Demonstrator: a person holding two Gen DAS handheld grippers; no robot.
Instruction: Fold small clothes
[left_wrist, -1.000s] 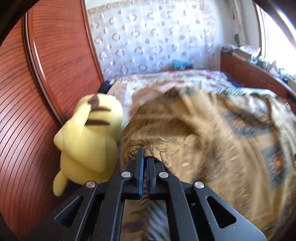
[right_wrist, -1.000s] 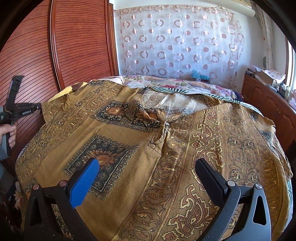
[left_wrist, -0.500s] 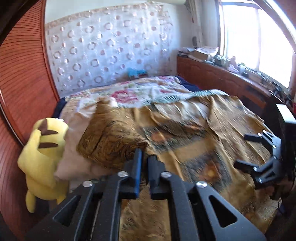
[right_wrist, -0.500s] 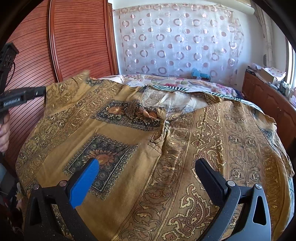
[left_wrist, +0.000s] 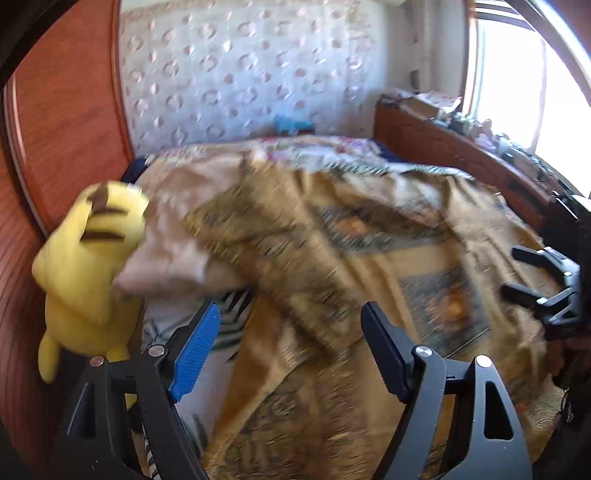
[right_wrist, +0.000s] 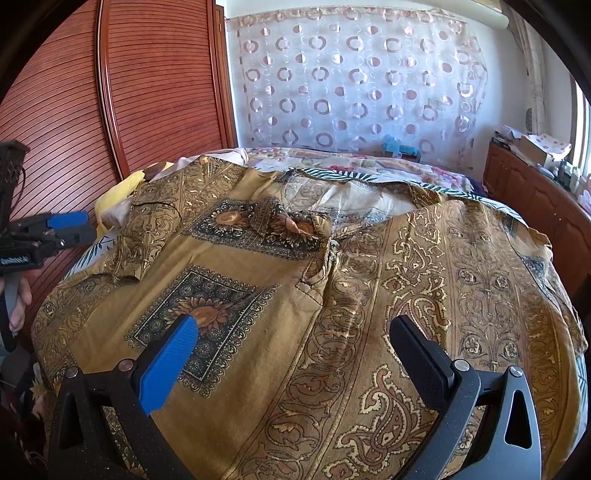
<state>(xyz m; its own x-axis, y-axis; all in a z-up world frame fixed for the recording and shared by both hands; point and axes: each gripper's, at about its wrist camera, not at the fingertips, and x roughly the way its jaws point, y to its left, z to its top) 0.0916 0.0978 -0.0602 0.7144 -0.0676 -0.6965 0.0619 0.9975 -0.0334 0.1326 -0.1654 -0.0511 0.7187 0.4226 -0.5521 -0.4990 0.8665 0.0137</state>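
With one sleeve (right_wrist: 147, 225) apparently folded in near the bed's (right_wrist: 369, 166) left edge, the shirt (right_wrist: 332, 314) otherwise lies spread. The left gripper (left_wrist: 288, 347) is opening, nothing between its jaws; the right gripper (right_wrist: 291, 354) gapes wide, empty.

- A yellow plush toy (left_wrist: 92, 269) with brown-tipped ears leans against the wardrobe at the bed's edge.
- A reddish-brown wardrobe (right_wrist: 147, 85) with slatted sliding doors fills the wall beside the bed.
- A sheer white curtain (right_wrist: 354, 85), printed with pink and brown rings, hangs behind the head of the bed.
- A floral bedspread (right_wrist: 369, 166) shows at the far end of the bed.
- A small blue object (right_wrist: 399, 147), too small to identify, sits by the curtain.
- A low wooden cabinet (right_wrist: 532, 192) stands under the bright window (left_wrist: 517, 74), its top cluttered with boxes and small items.
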